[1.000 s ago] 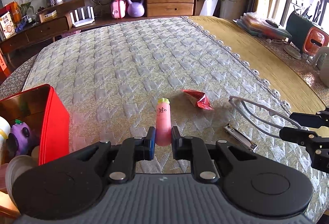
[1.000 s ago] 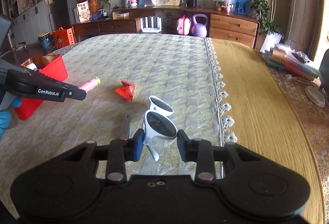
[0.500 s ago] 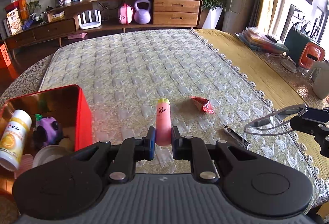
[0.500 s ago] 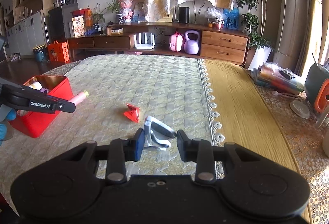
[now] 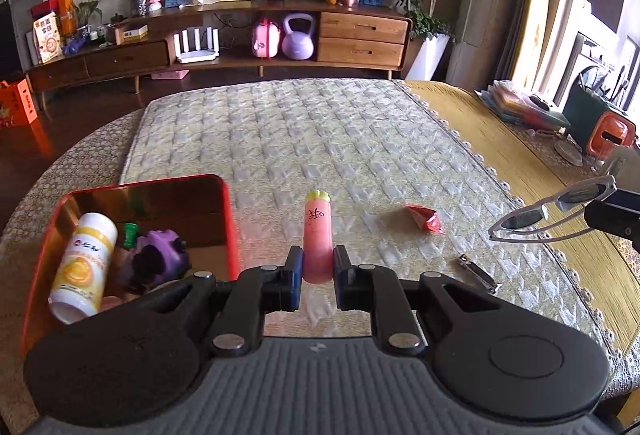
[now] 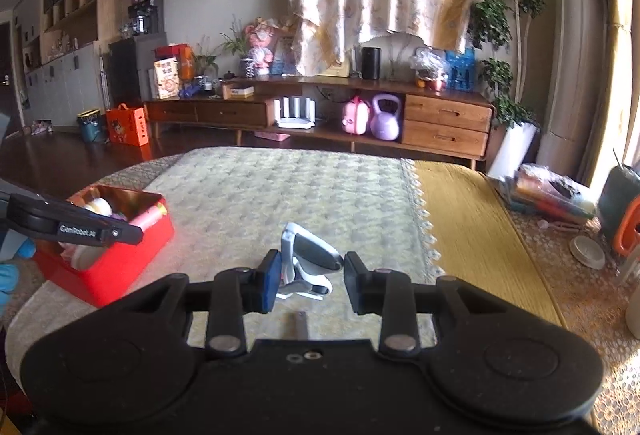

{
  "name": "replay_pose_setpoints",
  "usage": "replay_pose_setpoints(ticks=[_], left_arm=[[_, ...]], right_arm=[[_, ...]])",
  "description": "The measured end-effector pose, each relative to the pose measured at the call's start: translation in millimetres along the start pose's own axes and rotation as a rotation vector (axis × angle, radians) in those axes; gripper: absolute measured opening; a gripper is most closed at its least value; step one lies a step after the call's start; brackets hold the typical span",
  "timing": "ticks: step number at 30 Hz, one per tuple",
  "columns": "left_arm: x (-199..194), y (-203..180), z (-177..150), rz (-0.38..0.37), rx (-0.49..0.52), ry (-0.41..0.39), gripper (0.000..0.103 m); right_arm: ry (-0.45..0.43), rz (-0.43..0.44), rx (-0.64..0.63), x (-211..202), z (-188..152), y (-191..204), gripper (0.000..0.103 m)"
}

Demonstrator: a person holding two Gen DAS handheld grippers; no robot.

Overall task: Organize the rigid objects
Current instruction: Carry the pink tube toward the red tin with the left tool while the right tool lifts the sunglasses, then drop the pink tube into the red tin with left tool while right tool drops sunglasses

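Above the table (image 5: pixel 500 139), left tongs (image 5: pixel 317 277) clamp a pink tube (image 5: pixel 317 235) beside the red box (image 5: pixel 230 219); right tongs (image 6: pixel 310 281) grip white sunglasses (image 6: pixel 308 255), also raised.

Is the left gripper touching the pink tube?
Touching. Left wrist view shows the left gripper closed on the pink tube, a pad pressed against each side, no gap.

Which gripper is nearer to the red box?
Left. The left gripper, holding a pink tube, is beside the red box; the right gripper is farther away.
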State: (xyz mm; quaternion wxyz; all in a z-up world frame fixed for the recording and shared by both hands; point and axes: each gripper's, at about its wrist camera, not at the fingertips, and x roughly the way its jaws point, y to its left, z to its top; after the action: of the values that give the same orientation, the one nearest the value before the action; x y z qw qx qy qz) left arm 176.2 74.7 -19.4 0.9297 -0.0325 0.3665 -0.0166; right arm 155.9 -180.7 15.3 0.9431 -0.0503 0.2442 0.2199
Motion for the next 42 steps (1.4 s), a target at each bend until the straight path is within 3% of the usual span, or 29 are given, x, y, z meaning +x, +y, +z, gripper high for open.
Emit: replay_pose_setpoints(ticks=[13, 23, 42], left_arm=[[-31, 71, 1, 0.094, -0.058, -0.004, 0.015], [-29, 113, -9, 0.132, -0.093, 0.019, 0.015], [8, 120, -28, 0.136, -0.042, 0.094, 0.015]], right_arm=[[-0.065, 0.156, -0.100, 26, 40, 88, 0.033], [-0.065, 0.258, -0.156, 60, 54, 149, 0.033], [0.000, 0.207, -0.273, 129, 35, 194, 0.033]])
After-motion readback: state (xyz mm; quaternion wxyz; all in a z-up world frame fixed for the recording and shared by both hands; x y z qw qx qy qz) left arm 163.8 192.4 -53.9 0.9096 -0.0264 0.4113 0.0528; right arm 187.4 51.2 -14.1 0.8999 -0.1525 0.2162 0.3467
